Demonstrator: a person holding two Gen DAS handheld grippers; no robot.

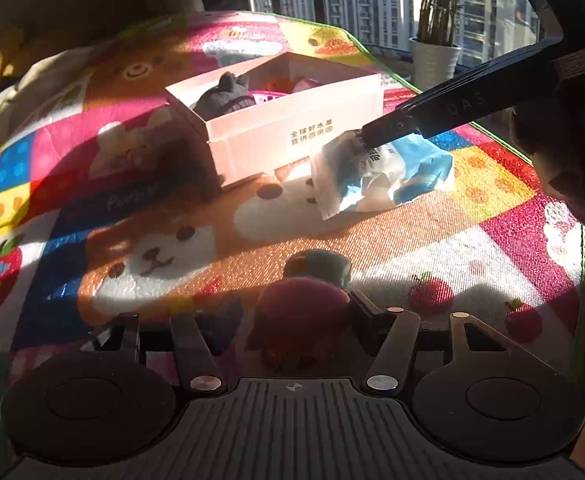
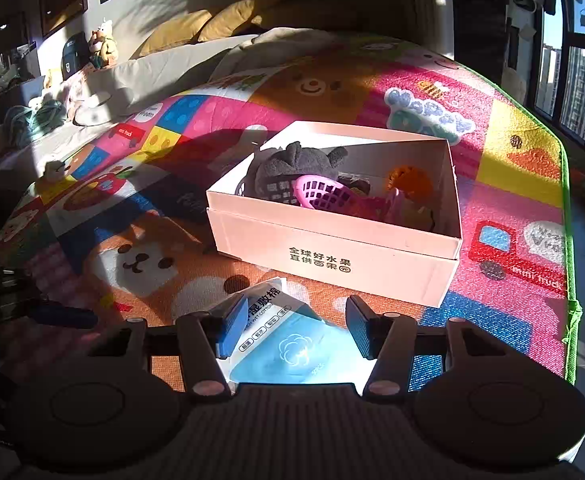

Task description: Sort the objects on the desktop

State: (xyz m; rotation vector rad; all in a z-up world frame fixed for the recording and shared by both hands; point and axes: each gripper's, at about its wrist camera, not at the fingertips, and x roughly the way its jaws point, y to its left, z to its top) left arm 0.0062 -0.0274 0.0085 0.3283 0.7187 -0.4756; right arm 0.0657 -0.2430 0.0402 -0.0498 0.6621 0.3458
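A white cardboard box (image 2: 332,248) stands on the colourful play mat and holds a grey plush toy (image 2: 288,168), a pink plastic basket (image 2: 324,196) and an orange item (image 2: 408,178). A blue and white wet-cotton packet (image 2: 292,340) lies on the mat in front of the box. My right gripper (image 2: 292,328) is open with its fingers on either side of the packet; it also shows in the left wrist view (image 1: 376,128) over the packet (image 1: 380,176). My left gripper (image 1: 304,320) is shut on a round red object (image 1: 302,316) with a teal item (image 1: 318,266) just beyond it.
The play mat (image 2: 512,184) has a green edge on the right. Pillows and bedding (image 2: 196,36) lie behind it, with small toys at the far left. A window and a potted plant (image 1: 436,56) stand beyond the mat.
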